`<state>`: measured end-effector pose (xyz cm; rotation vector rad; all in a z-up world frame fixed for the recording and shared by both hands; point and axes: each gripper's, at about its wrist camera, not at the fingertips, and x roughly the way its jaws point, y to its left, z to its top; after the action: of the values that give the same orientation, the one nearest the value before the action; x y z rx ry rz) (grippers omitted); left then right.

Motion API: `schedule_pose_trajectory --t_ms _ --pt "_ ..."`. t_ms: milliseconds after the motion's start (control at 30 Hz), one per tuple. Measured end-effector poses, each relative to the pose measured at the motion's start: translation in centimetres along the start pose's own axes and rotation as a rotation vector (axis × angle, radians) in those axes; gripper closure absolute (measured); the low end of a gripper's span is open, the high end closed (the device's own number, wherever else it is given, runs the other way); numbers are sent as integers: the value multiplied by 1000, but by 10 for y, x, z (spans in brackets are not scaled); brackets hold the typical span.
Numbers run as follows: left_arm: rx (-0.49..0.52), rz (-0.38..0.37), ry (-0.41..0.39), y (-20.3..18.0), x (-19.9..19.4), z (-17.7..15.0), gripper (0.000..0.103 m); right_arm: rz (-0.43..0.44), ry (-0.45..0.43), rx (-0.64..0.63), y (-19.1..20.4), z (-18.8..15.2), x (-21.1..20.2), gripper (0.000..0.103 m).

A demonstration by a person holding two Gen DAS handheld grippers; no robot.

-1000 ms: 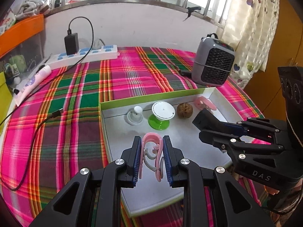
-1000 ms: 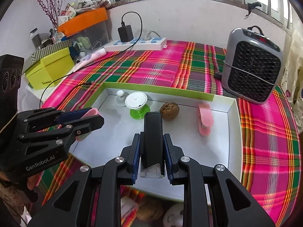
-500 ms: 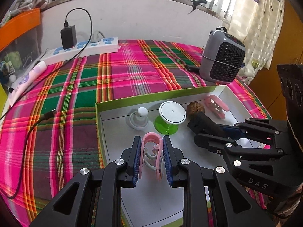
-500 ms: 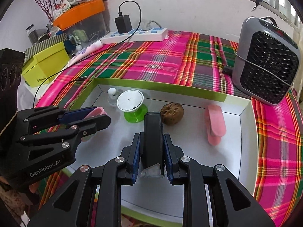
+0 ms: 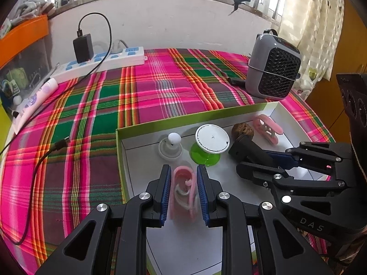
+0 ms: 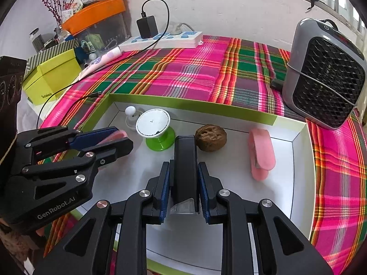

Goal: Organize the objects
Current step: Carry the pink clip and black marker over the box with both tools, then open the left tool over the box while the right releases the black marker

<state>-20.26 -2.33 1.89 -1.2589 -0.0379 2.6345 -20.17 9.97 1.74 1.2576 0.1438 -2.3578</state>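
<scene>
Over the tray (image 6: pixel 300 183), the left gripper (image 5: pixel 183 190) pinches a pink clip (image 5: pixel 183 190) and the right gripper (image 6: pixel 183 183) a black block (image 6: pixel 184 160), likely for setting down beside the walnut (image 6: pixel 210 137).

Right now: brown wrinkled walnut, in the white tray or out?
In. The walnut sits on the white tray's floor, between the green-based stand and pink clip.

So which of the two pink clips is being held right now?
The pink clip clamped in the left gripper; the other pink clip lies loose in the tray, right of the walnut.
</scene>
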Motion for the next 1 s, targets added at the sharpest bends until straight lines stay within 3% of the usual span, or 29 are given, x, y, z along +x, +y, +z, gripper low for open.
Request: schedule_pose_trajectory --t_ms 467,1000 --pt "0 2 3 -1 1 1 81 -10 -4 6 0 0 1 79" --pt "-8 -7 -4 -1 -11 -3 68 -22 -26 14 0 -2 -8 72"
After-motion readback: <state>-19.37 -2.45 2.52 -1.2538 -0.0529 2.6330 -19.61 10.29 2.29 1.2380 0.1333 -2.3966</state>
